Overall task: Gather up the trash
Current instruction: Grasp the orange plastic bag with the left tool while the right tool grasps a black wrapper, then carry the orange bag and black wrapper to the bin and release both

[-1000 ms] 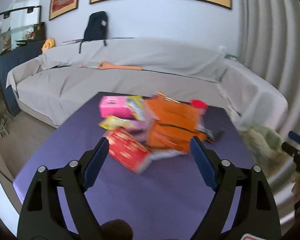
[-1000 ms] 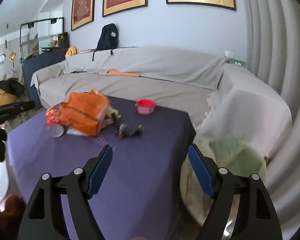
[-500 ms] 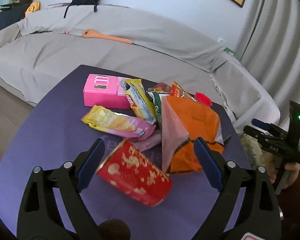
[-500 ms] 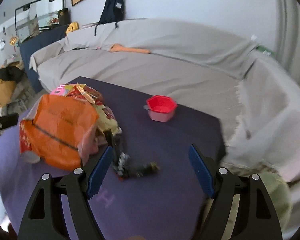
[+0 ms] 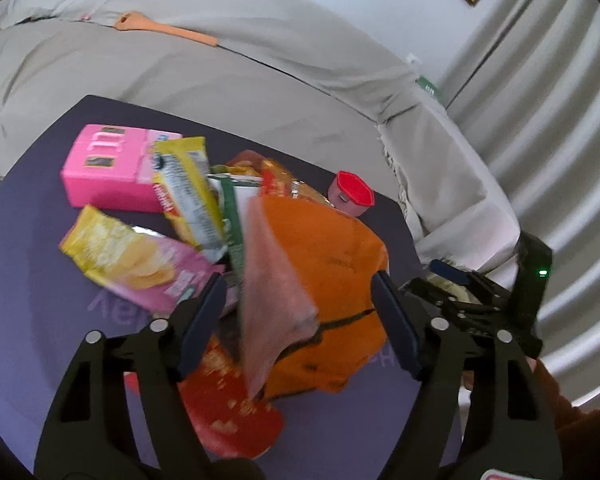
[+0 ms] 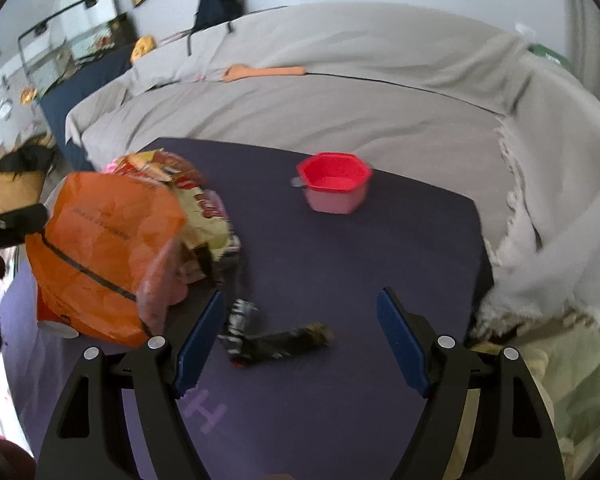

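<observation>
**Both tongs drop down to the trash pile**

The left tongs [image 5: 298, 322] have come in low over the purple tabletop [image 5: 40, 300]. A second ago the pile was far off; now it is right under them. Their blue pads have just been closing a little, but they are spread wide and pinch nothing. The orange bag [image 5: 324, 280] stands up between the pads, not touching them as far as I can tell. A red cup [image 5: 228, 412] lies on its side just near of the bag. To the left are a chips bag [image 5: 132, 258], a yellow wrapper [image 5: 190, 196] and a pink box [image 5: 108, 168].

The right tongs [image 6: 300, 344] have come closer too. They are spread wide and hold nothing. A dark wrapper [image 6: 272, 340] lies flat on the tabletop between their pads. A red tub [image 6: 334, 186] sits farther away.

I think the grabbing comes next: the left tongs look set for the orange bag and the right for the dark wrapper. No trash is picked up yet.
</observation>
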`<control>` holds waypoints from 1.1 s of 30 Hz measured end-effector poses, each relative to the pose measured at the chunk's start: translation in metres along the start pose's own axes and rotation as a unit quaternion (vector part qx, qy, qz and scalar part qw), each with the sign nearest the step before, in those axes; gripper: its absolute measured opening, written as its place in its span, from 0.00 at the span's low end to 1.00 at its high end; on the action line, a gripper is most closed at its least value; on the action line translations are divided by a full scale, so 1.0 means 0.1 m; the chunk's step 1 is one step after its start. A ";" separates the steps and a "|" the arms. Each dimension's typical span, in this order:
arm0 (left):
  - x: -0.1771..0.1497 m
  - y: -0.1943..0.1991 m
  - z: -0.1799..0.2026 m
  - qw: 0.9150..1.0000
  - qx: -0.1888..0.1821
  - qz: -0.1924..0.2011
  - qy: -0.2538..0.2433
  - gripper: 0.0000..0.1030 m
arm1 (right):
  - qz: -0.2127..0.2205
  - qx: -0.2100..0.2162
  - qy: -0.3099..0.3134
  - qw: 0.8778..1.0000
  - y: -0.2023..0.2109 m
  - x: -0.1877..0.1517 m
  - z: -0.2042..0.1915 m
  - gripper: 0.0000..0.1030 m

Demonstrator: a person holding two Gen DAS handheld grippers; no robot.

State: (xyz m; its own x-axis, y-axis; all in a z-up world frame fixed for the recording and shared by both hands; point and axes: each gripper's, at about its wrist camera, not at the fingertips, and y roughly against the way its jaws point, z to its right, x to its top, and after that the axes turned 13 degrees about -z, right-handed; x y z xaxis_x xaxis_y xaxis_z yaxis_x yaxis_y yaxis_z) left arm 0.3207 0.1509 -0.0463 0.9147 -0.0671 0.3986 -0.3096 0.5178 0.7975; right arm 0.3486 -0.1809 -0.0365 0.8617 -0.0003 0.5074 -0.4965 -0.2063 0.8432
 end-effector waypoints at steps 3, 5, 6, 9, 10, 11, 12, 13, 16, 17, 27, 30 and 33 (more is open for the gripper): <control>0.07 -0.15 0.07 0.999 0.021 -0.024 0.005 0.60 | 0.006 -0.006 -0.012 1.000 0.08 -0.10 0.12 0.72; 0.06 -0.17 0.08 0.999 0.017 -0.033 0.009 0.57 | 0.009 -0.010 -0.019 1.000 0.11 -0.16 0.17 0.72; 0.05 -0.16 0.09 0.999 0.014 -0.035 0.011 0.56 | 0.011 -0.009 -0.020 1.000 0.13 -0.20 0.19 0.72; -0.01 0.01 0.12 0.999 0.025 -0.022 0.023 0.45 | 0.009 -0.008 -0.009 1.000 0.12 -0.26 0.18 0.72; -0.02 0.06 0.13 0.999 0.022 -0.017 0.022 0.38 | 0.006 -0.007 0.001 1.000 0.10 -0.26 0.15 0.72; -0.03 0.14 0.15 1.000 0.024 -0.009 0.018 0.34 | 0.005 -0.003 0.011 1.000 0.09 -0.25 0.12 0.72; -0.03 0.25 0.20 0.999 0.031 0.004 0.008 0.33 | 0.006 0.004 0.026 1.000 0.08 -0.24 0.06 0.72; -0.04 0.31 0.24 0.999 0.037 0.014 -0.001 0.28 | 0.007 0.011 0.041 0.999 0.06 -0.22 0.01 0.72; -0.05 0.42 0.31 0.997 0.062 0.033 -0.019 0.22 | 0.008 0.023 0.079 0.997 -0.02 -0.12 -0.18 0.72; -0.04 0.44 0.33 0.997 0.062 0.035 -0.018 0.21 | 0.006 0.028 0.087 0.996 -0.05 -0.10 -0.22 0.71; -0.06 0.74 0.44 0.994 0.076 0.078 -0.019 0.19 | -0.058 -0.002 0.154 0.986 -0.41 -0.11 -0.54 0.25; -0.04 0.84 0.54 0.992 0.080 0.097 -0.028 0.19 | -0.049 0.005 0.135 0.990 -0.24 -0.16 -0.47 0.22; -0.01 0.88 0.67 0.991 0.076 0.106 -0.037 0.19 | -0.020 0.001 0.113 0.993 0.11 -0.20 -0.35 0.22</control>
State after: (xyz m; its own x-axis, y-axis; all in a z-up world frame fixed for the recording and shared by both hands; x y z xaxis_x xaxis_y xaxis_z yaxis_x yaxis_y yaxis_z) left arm 0.2750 0.1396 0.0538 0.8051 -0.0353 0.5921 -0.5337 0.3924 0.7491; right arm 0.3220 -0.1490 -0.0314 0.8348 0.2281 0.5010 -0.4625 -0.2029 0.8631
